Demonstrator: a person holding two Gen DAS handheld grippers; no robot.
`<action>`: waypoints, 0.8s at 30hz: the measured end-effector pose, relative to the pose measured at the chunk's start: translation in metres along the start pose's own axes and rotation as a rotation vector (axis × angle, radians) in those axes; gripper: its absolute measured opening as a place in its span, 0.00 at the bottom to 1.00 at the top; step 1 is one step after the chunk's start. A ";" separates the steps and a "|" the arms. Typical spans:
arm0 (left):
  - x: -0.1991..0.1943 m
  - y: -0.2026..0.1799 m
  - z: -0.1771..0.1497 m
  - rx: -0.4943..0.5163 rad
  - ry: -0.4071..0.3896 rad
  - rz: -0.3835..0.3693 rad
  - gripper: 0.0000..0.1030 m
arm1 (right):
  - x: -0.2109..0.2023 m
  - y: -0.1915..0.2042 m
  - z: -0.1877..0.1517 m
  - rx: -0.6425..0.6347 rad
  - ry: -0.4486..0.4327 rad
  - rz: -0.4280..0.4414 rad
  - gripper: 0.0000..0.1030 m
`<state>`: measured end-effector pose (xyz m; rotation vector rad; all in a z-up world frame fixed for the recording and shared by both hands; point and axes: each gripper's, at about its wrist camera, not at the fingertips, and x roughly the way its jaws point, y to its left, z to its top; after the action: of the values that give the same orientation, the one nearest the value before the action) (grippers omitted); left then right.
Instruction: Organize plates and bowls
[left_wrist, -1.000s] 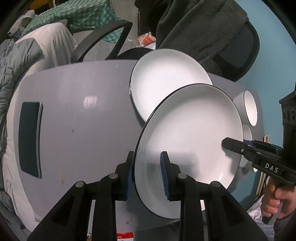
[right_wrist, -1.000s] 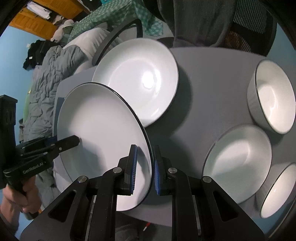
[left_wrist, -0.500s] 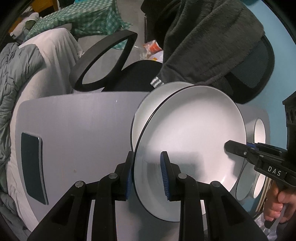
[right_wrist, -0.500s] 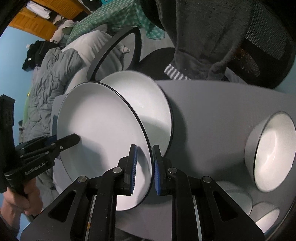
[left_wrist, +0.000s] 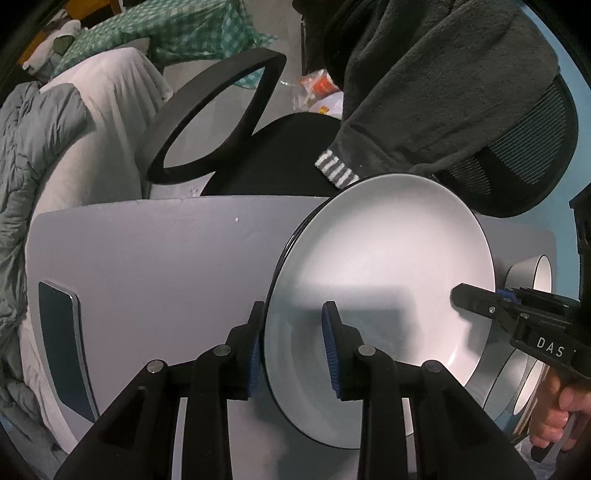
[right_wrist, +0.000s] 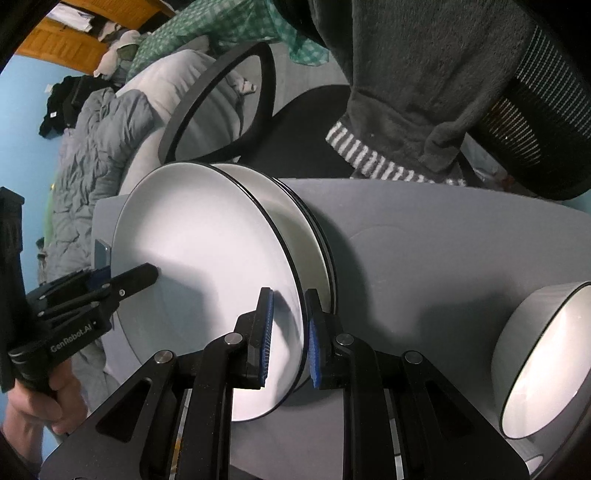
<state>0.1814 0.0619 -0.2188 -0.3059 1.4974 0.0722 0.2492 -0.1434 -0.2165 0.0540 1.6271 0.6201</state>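
A white plate with a black rim (left_wrist: 384, 280) is held by both grippers, one on each side of its rim. My left gripper (left_wrist: 293, 347) is shut on its near edge, and my right gripper (right_wrist: 290, 328) is shut on the opposite edge. The held plate (right_wrist: 207, 280) hangs just over a second white plate (right_wrist: 295, 236) that lies on the grey table (left_wrist: 166, 266); only a sliver of that plate's rim (left_wrist: 295, 236) shows in the left wrist view. I cannot tell whether the two plates touch.
A white bowl (right_wrist: 543, 362) stands on the table at the right, and bowls (left_wrist: 532, 273) show behind the plate. A dark phone (left_wrist: 62, 347) lies at the table's left. A black office chair (left_wrist: 280, 155) with a dark robe stands behind the table.
Both grippers have carried the plate toward the far side of the table, over the second plate, and lowered it. The second plate is now almost hidden beneath it.
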 end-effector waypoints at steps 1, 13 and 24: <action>0.001 0.001 -0.001 -0.003 0.002 -0.002 0.28 | 0.001 -0.001 0.001 0.001 0.002 -0.001 0.17; 0.006 -0.003 0.000 0.054 -0.006 0.007 0.28 | 0.000 -0.002 0.006 0.014 0.006 -0.018 0.17; -0.004 0.004 -0.009 0.033 -0.039 0.008 0.40 | -0.005 0.006 0.002 0.016 0.020 -0.057 0.27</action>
<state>0.1710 0.0638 -0.2160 -0.2708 1.4596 0.0595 0.2498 -0.1392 -0.2094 0.0132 1.6470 0.5652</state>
